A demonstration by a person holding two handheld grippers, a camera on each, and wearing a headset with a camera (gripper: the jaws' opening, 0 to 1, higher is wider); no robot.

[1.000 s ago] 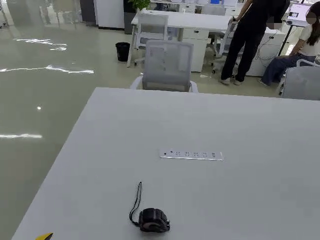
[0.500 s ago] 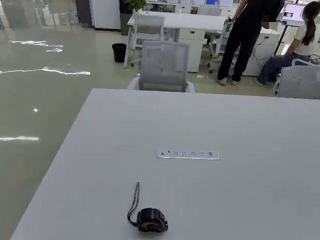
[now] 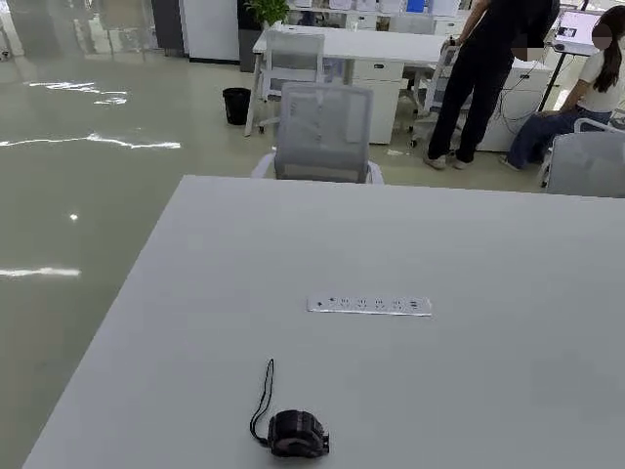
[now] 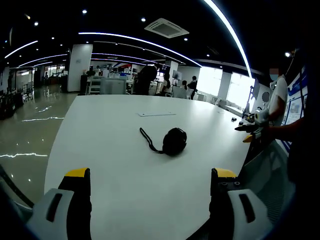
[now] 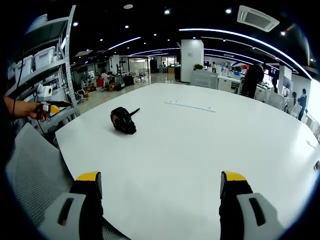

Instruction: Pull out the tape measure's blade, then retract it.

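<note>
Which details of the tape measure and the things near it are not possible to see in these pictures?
- Blade tip of the tape measure: in the head view it is too small and lost against the dark case.
- Lock button of the tape measure: in both gripper views it is too small and dark to make out.
- Socket type of the power strip: in the head view it is too small to tell.
</note>
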